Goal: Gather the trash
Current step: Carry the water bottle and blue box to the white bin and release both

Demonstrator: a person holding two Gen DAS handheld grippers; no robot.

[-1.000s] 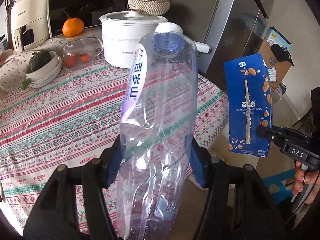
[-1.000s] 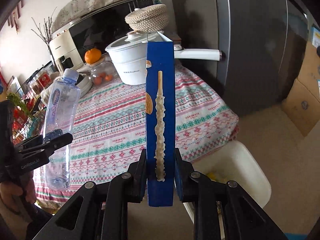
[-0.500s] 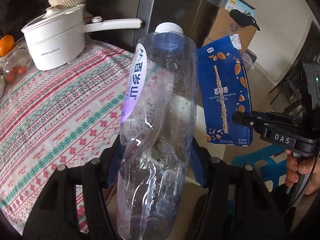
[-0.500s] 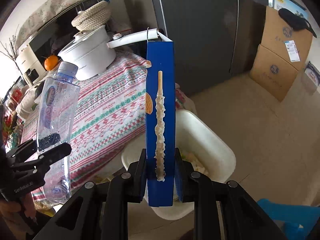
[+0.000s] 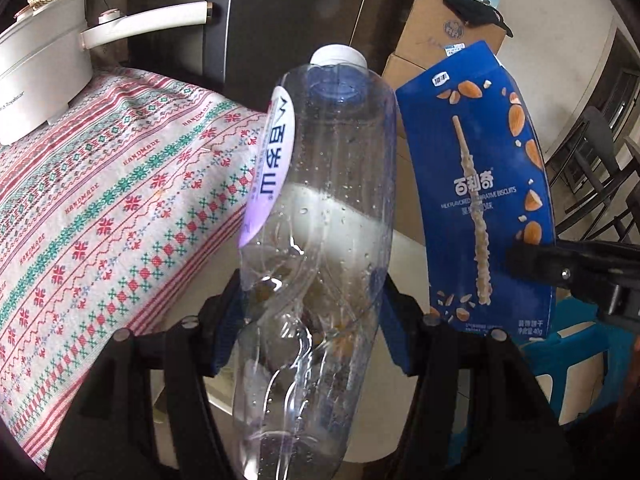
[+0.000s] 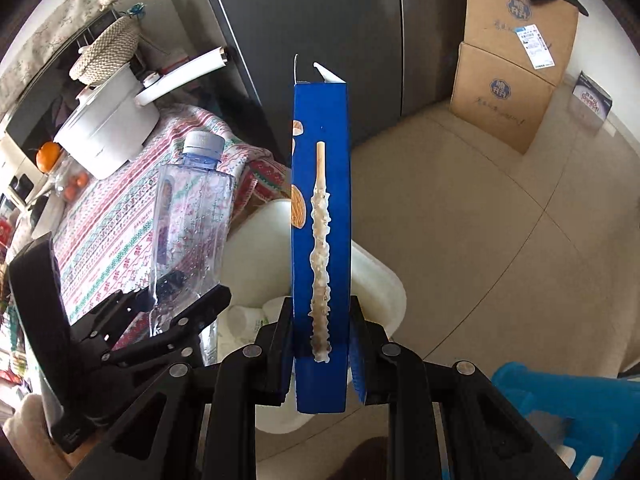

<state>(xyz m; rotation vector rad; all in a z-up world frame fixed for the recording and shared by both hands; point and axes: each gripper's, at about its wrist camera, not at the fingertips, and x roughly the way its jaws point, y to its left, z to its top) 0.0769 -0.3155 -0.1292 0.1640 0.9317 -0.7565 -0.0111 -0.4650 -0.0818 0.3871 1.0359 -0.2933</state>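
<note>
Left gripper [image 5: 312, 320]: fingers clamped on a clear plastic bottle [image 5: 320, 240], dented and crumpled at the grip, white cap up, purple-white label on its left side; droplets inside, otherwise empty. In the right wrist view the same bottle [image 6: 188, 232] sits lower left of frame, pinched in the left gripper [image 6: 176, 300].

Right gripper [image 6: 320, 340]: fingers closed on the narrow sides of a blue biscuit box [image 6: 320, 220], upright, top flaps torn open; can't tell if anything's in it. In the left wrist view the box [image 5: 480, 184] is at frame right, just beside the bottle, w/ the right gripper [image 5: 532, 260] coming in from the right edge.

White bin [image 6: 376, 288] on the floor, center of the right wrist view, directly behind/below both items; inside it some pale crumpled trash [image 6: 244, 320] shows at lower left of the box. Through the bottle in the left wrist view the bin's rim is visible too.

Patterned-cloth surface [image 5: 100, 200] at frame left carries a white pot [image 5: 36, 72] w/ long handle and a woven lidded basket [image 6: 108, 48] behind it. Cardboard boxes [image 6: 516, 64] stacked upper right; blue stool [image 6: 568, 408] lower right.
</note>
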